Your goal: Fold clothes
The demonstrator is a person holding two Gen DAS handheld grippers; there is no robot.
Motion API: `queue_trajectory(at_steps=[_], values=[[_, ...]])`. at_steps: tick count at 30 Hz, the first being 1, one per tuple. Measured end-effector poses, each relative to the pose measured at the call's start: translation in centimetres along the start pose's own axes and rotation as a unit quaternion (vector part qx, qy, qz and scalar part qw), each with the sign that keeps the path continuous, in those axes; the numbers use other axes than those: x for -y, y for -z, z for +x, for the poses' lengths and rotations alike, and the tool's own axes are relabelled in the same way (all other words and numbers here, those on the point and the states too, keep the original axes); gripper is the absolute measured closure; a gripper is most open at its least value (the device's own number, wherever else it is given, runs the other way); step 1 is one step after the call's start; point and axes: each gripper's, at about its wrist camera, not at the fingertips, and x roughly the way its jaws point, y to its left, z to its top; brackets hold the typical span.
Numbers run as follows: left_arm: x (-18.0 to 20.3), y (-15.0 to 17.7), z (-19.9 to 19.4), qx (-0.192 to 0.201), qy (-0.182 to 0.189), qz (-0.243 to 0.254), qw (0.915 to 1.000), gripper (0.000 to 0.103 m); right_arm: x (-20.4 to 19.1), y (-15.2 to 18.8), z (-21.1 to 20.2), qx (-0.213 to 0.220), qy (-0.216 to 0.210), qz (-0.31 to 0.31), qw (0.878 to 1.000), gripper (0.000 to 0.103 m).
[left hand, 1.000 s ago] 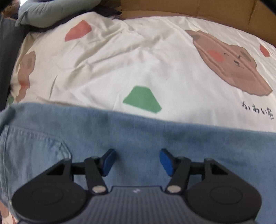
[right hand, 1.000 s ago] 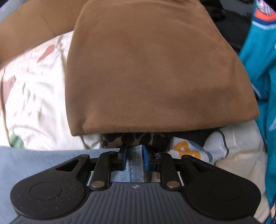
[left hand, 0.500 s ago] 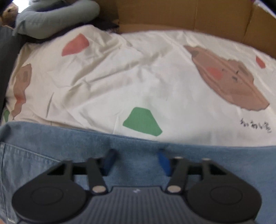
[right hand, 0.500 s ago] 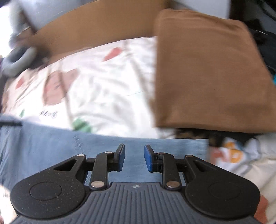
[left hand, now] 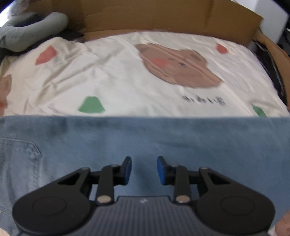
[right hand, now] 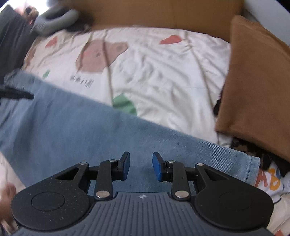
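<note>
Faded matt denim jeans (left hand: 145,138) on creased printed cotton sheet (left hand: 117,76); corrugated cardboard (left hand: 145,16).

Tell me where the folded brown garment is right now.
In the right wrist view the folded brown garment lies at the right edge, on top of a pile of other clothes, past the hem end of the jeans.

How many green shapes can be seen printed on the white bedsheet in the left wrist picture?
2. One green shape lies just beyond the jeans, left of centre; the other peeks out at the jeans' edge far right. The jeans may hide more of the bedsheet.
</note>
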Motion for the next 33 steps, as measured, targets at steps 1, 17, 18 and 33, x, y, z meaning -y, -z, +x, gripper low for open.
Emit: queue_trajectory(at_steps=[1, 17, 18, 33], values=[[0.3, 0.5, 0.0, -0.006, 0.01, -0.003, 0.9999, 0.067, -0.2, 0.3, 0.2, -0.005, -0.003, -0.01, 1.0, 0.069], [6.0, 1.3, 2.4, 0.005, 0.027, 0.07, 0.9971, 0.053, -5.0, -0.3, 5.1, -0.011, -0.009, -0.082, 0.997, 0.055], [6.2, 1.1, 2.6, 0.009, 0.026, 0.071, 0.9971, 0.052, -5.1, -0.6, 5.3, -0.008, -0.006, -0.081, 0.997, 0.055], [8.4, -3.7, 5.1, 0.035, 0.025, 0.076, 0.9962, 0.047, -4.8, -4.7, 7.6, 0.012, 0.038, 0.019, 0.999, 0.057]])
